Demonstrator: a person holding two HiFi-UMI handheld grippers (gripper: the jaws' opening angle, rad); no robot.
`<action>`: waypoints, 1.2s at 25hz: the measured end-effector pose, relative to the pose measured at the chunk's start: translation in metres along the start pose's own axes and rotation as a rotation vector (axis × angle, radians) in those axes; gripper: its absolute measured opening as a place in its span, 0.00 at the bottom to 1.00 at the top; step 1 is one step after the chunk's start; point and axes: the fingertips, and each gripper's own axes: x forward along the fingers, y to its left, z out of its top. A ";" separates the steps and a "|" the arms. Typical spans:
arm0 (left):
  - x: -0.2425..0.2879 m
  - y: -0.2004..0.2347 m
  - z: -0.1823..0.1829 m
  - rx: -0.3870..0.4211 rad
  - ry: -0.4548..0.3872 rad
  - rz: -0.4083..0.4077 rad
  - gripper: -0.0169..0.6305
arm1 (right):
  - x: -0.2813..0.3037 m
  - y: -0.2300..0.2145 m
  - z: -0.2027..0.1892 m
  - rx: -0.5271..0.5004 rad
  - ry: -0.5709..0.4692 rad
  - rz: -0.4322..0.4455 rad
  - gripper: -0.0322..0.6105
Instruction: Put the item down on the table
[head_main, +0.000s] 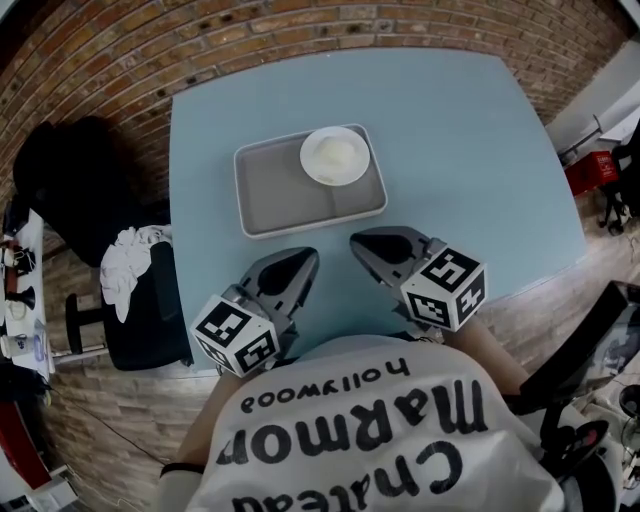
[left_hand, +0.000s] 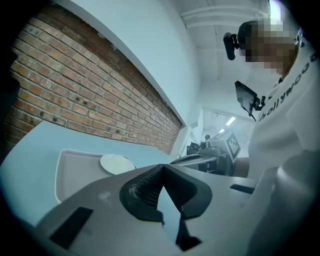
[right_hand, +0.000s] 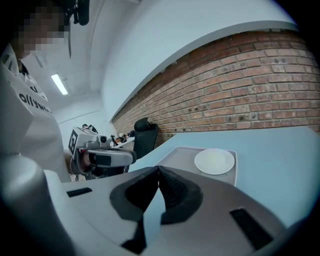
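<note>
A grey tray (head_main: 270, 195) lies on the light blue table (head_main: 470, 150), and a white plate (head_main: 335, 156) sits in the tray's far right corner. Both grippers hover low over the table's near edge, short of the tray. My left gripper (head_main: 304, 256) is shut with nothing in it, and so is my right gripper (head_main: 359, 243). In the left gripper view the jaws (left_hand: 162, 166) meet at their tips, with the tray (left_hand: 75, 172) and plate (left_hand: 116, 163) beyond. In the right gripper view the closed tips (right_hand: 158, 168) point toward the tray (right_hand: 177, 156) and plate (right_hand: 214, 161).
A black chair (head_main: 150, 300) with a white cloth (head_main: 125, 260) on it stands at the table's left side. Brick floor surrounds the table. A red object (head_main: 590, 170) and dark furniture stand at the right. Each gripper shows in the other's view: right gripper (left_hand: 212, 156), left gripper (right_hand: 97, 156).
</note>
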 end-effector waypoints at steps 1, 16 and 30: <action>0.000 0.000 0.000 -0.002 -0.001 0.002 0.04 | 0.001 0.000 0.001 -0.003 -0.003 0.001 0.06; -0.001 0.007 -0.005 -0.030 -0.011 0.008 0.04 | 0.006 -0.001 0.008 -0.111 -0.028 -0.032 0.06; 0.005 0.013 -0.003 -0.046 -0.004 -0.002 0.04 | 0.013 -0.006 0.009 -0.095 -0.029 -0.035 0.06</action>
